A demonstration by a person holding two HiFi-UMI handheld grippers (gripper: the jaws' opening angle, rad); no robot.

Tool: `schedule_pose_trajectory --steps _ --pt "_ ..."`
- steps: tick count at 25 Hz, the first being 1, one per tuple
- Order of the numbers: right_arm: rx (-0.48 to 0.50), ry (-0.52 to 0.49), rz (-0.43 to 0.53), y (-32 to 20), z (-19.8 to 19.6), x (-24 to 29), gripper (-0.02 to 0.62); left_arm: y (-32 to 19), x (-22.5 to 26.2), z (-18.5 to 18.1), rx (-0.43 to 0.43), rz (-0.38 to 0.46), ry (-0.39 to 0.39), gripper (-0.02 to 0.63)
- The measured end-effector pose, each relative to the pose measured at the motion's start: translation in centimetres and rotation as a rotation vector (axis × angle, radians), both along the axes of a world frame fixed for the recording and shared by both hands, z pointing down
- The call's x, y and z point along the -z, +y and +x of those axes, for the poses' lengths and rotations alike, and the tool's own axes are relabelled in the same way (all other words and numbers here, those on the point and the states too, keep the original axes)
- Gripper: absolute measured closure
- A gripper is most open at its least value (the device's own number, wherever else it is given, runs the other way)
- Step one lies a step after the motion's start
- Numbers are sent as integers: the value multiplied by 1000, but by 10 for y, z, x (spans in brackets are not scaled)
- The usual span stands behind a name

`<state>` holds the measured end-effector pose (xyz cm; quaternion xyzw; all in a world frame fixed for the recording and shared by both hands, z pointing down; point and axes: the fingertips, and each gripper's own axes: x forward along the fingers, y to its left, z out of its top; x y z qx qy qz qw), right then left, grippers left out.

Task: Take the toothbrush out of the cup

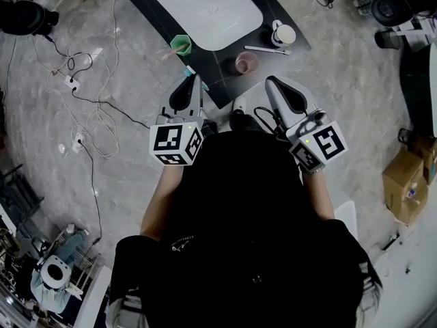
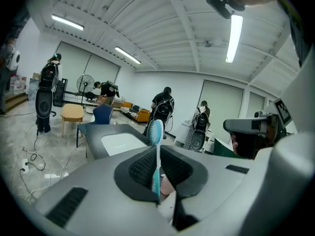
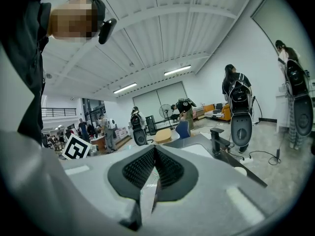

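My left gripper [image 1: 196, 80] is shut on a teal and white toothbrush [image 2: 155, 132]. The brush stands upright between the black pads, its bristle head above the jaw tips. In the head view a short teal piece of the toothbrush [image 1: 192, 72] shows past the jaws, above the near edge of the dark table [image 1: 222, 80]. A green cup [image 1: 181, 44] stands on the table just beyond it, apart from the brush. A brownish cup [image 1: 246, 63] stands to the right. My right gripper [image 1: 270, 82] hangs beside it, shut with nothing between its pads [image 3: 142, 168].
A white basin [image 1: 208, 9] is set in the table. A white mug [image 1: 283, 34] and a second toothbrush [image 1: 266, 49] lie at the table's right. Cables [image 1: 89, 108] trail over the floor at left. A cardboard box [image 1: 404, 183] stands at right. Several people stand about the room.
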<state>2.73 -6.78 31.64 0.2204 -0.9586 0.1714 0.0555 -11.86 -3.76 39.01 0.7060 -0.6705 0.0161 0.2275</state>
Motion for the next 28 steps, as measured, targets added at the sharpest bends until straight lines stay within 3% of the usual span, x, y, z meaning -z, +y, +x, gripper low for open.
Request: schedule_pose_trajectory --steps 13,16,23,28 --pt "-46 19 -58 -17 23 -15 589 -35 -102 25 -58 -220 156 581" --pt "-60 76 -73 -23 33 -28 589 -44 -127 30 -38 -269 222 581" --pt "-45 99 -90 -33 36 -36 589 -60 -183 34 59 -368 396 581" --pt "-41 89 -99 -44 36 -38 589 -74 -205 38 88 -376 446 581"
